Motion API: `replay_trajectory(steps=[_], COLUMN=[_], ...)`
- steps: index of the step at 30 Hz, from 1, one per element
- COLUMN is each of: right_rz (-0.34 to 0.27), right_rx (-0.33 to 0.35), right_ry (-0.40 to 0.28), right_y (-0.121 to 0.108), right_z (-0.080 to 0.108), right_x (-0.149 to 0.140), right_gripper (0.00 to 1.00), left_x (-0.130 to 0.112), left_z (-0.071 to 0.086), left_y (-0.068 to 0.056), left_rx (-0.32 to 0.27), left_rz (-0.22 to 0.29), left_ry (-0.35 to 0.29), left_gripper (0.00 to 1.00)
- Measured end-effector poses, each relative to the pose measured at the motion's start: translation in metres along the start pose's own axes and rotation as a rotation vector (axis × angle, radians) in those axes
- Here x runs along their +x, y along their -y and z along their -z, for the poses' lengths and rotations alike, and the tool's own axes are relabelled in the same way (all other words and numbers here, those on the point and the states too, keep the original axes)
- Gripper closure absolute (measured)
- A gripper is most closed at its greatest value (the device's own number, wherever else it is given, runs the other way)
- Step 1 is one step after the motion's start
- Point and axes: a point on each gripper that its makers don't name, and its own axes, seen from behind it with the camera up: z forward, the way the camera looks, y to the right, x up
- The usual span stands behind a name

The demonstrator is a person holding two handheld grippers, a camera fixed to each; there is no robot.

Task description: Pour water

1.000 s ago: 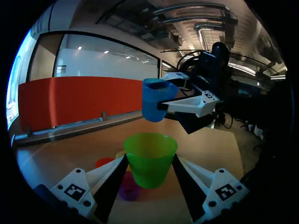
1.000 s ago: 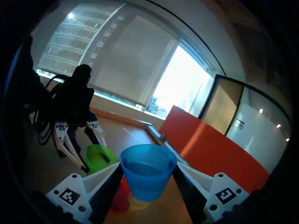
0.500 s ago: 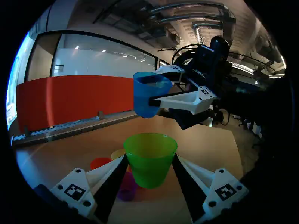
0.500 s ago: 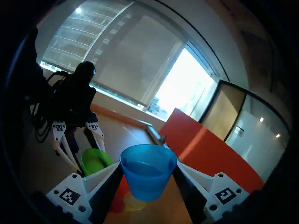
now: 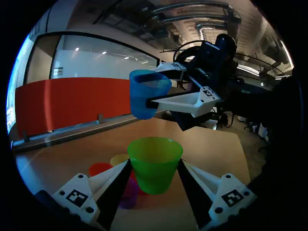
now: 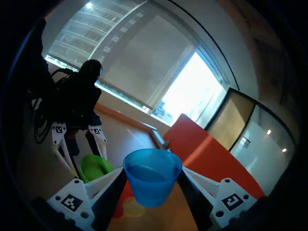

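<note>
Hanging in the upper middle of the left gripper view, the translucent blue plastic cup [image 5: 146,94] of water sits above and slightly left of the green plastic cup [image 5: 155,171] at lower centre, its axis near upright, not yet tipped. The right gripper [image 6: 152,173] is closed on the blue cup, both fingers pressing its sides; the left gripper [image 5: 154,162] likewise clamps the green one. Pouring likely needs a tilt toward the green rim below.
</note>
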Motion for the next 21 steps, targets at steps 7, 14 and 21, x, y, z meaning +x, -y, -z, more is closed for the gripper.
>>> replay_trajectory(steps=[7,14,21], right_rz=[0.036,0.079,0.121], right_rx=[-0.004,-0.002,0.000], right_ry=[0.003,0.009,0.013], right_y=[-0.0027,-0.0033,-0.0029], right_z=[-0.0001,-0.0012,-0.0021], right_x=[0.0004,0.0006,0.0022], right_gripper=[0.11,0.11,0.11], left_x=[0.0006,0.0022,0.0024], left_z=[-0.0018,-0.0037,-0.0063], left_y=[-0.0025,-0.0053,-0.0072], left_rx=[-0.006,-0.012,-0.015], left_rz=[-0.005,-0.006,-0.017], left_ry=[-0.002,-0.006,-0.009], left_gripper=[0.17,0.17,0.17])
